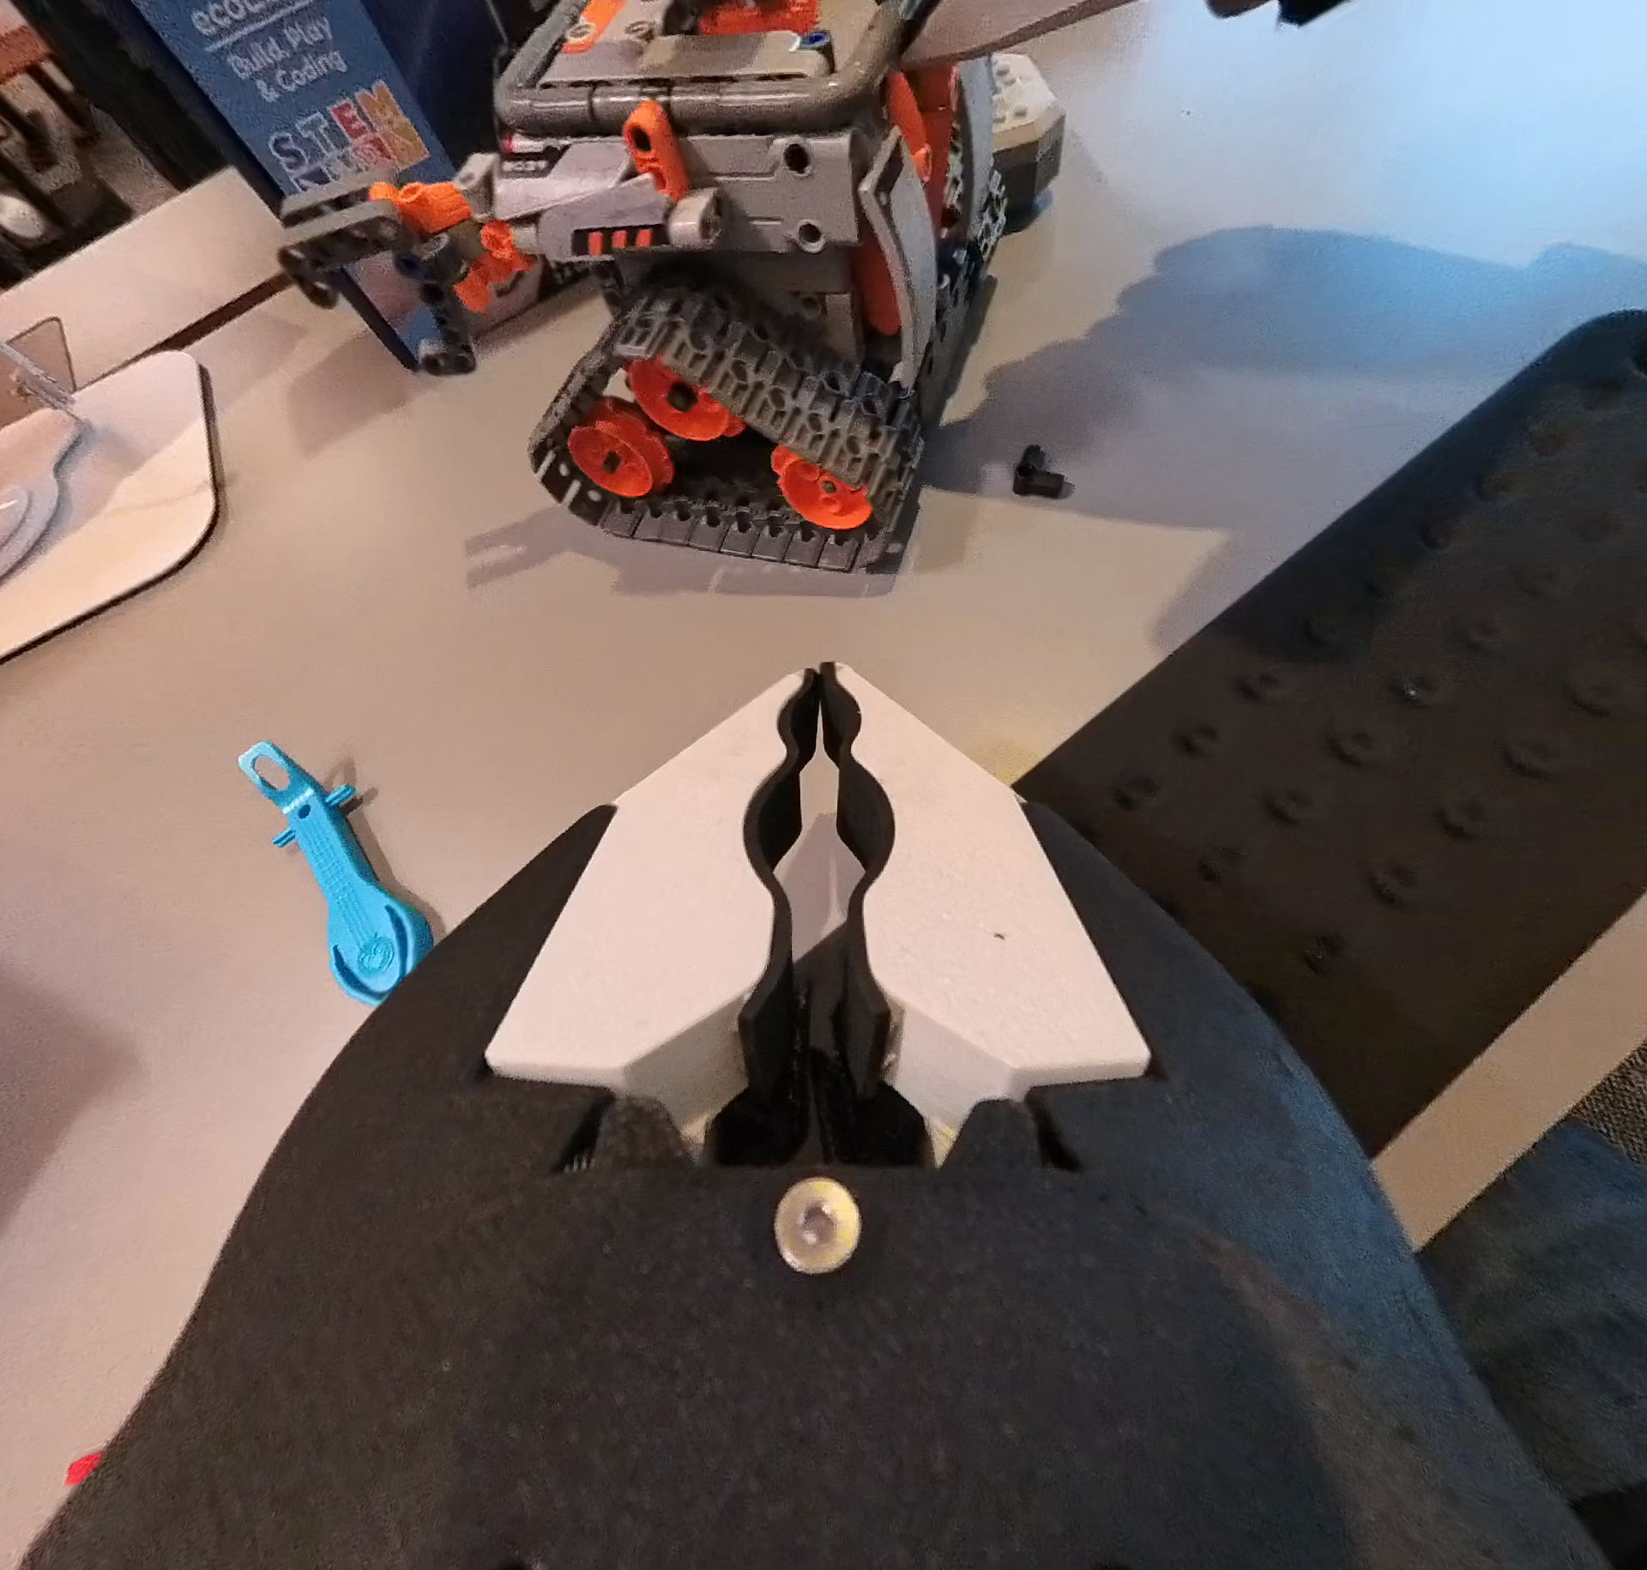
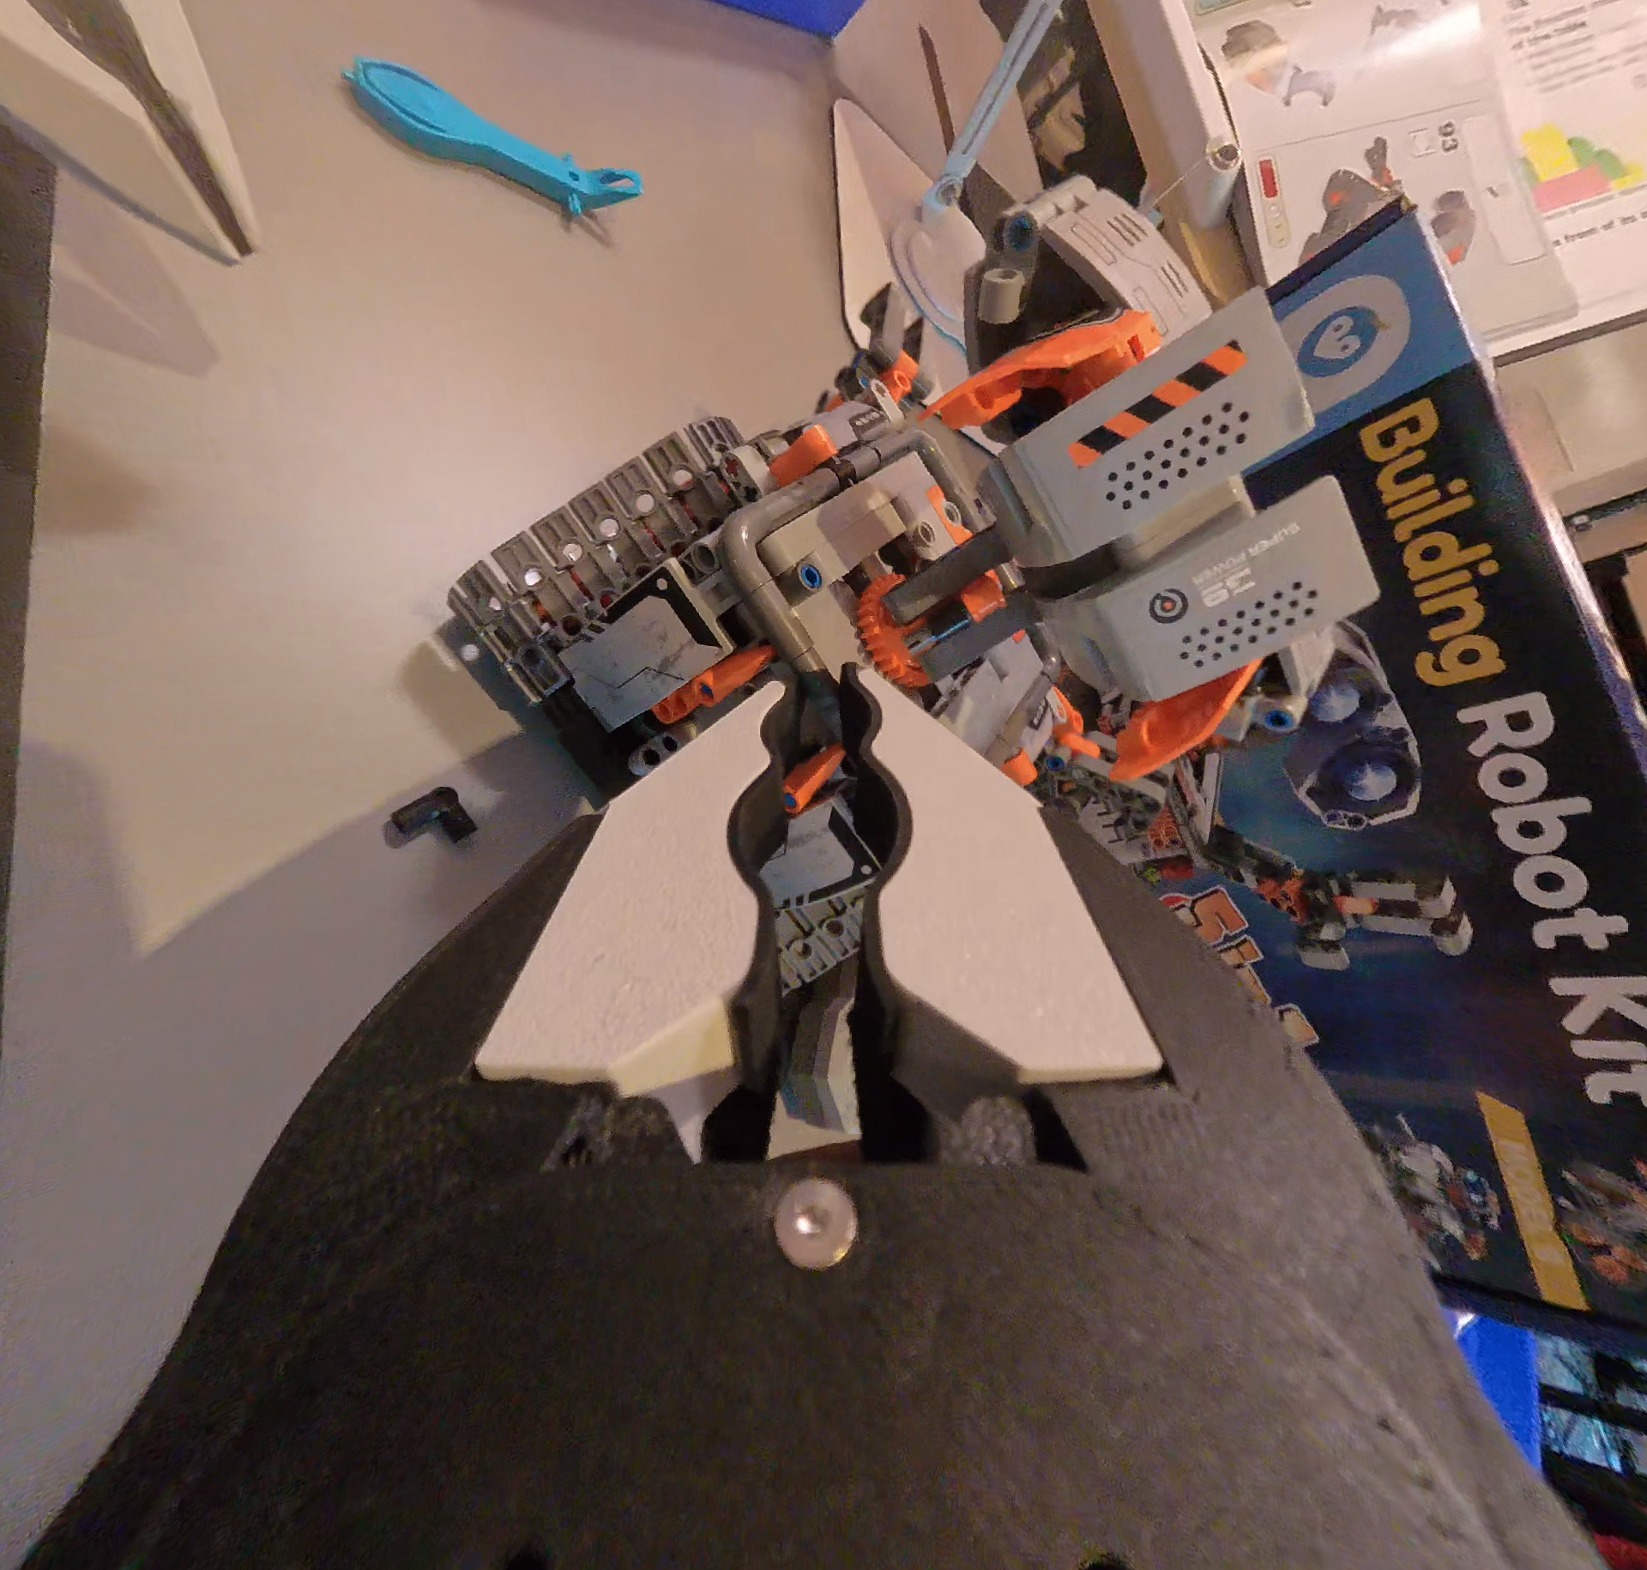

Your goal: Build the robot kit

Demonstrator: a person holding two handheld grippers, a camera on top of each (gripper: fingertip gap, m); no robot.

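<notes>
Smooth grey table top (image 1: 374, 636) fills most of both views, with a dark blue cardboard kit box (image 2: 1470, 725) standing at its far side. On the table sits a grey and orange toy robot built from plastic bricks (image 1: 740, 217), with black rubber tracks and round orange wheels. The left gripper (image 1: 822, 680) hovers over the bare table, a little way in front of the toy's tracks, and its white fingers with black wavy pads are pressed together at the tips with nothing between them. A bright blue flat plastic tool (image 1: 334, 876) lies on the table near its left side. A tiny black plastic piece (image 1: 1036, 473) lies alone just beside the toy's tracks. The right gripper (image 2: 815, 680) comes in from the other side, up by the toy's top. Its fingers are nearly together and their tips sit right at the toy's grey frame by an orange gear wheel (image 2: 882, 627). Toy parts show through the gap, but I cannot tell if the tips pinch a piece. A black bumpy mat (image 1: 1381, 725) lies to the right.
</notes>
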